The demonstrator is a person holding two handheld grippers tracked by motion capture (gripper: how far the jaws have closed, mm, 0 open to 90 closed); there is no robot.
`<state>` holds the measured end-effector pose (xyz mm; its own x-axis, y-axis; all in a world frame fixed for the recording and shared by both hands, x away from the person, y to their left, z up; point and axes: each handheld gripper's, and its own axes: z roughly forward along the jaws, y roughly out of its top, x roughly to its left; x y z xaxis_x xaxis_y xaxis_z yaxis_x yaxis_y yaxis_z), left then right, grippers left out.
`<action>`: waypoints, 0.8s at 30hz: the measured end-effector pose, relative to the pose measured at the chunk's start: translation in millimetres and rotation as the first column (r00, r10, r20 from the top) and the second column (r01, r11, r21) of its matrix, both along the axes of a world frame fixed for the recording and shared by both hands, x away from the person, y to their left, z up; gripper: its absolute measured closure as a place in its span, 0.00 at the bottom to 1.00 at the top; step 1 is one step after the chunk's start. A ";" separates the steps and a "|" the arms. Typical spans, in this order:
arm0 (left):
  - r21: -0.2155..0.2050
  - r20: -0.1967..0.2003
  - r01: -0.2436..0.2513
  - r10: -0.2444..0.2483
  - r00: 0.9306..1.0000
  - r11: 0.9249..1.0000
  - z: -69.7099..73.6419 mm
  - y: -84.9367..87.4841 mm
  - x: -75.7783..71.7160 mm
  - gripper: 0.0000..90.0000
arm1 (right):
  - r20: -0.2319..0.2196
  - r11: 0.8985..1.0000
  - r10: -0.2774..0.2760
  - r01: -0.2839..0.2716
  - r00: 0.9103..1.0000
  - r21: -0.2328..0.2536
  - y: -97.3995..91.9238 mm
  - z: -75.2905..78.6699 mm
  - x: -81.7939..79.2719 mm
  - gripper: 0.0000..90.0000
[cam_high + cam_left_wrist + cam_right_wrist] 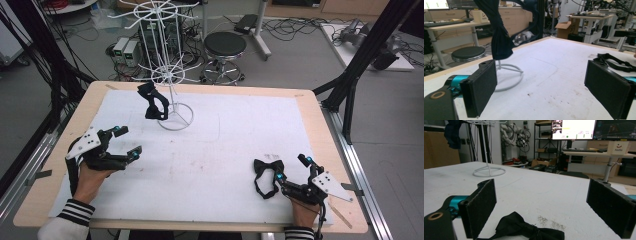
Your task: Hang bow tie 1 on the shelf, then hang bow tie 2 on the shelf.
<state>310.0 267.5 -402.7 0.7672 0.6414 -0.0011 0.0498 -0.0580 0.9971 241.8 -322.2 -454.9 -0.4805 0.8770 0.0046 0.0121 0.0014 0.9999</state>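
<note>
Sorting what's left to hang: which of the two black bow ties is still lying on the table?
The bow tie lying flat by the right gripper. The other bow tie hangs on the white wire rack.

high: overhead, facing forward | tongs views: low, near tabletop (225, 135)

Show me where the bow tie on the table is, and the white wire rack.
bow tie (268, 167), high view, on its knot.
white wire rack (176, 122), high view, on its round base ring.
</note>
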 end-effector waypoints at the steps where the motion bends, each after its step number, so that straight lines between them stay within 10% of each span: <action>1: -0.003 0.003 0.005 -0.005 1.000 1.000 -2.5 -0.2 -1.2 0.13 | 0.000 1.000 0.000 0.000 1.000 0.000 0.0 0.0 0.0 0.09; 24: -0.014 0.015 0.001 -0.001 1.000 1.000 -8.9 2.1 -6.4 0.13 | -0.010 1.000 -0.002 0.002 1.000 0.005 -0.2 0.3 0.2 0.09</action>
<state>303.5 269.5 -411.7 0.7681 0.6404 0.0019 0.0346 -0.0444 0.9984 241.9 -322.5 -454.6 -0.4785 0.8780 0.0138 0.0223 -0.0036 0.9997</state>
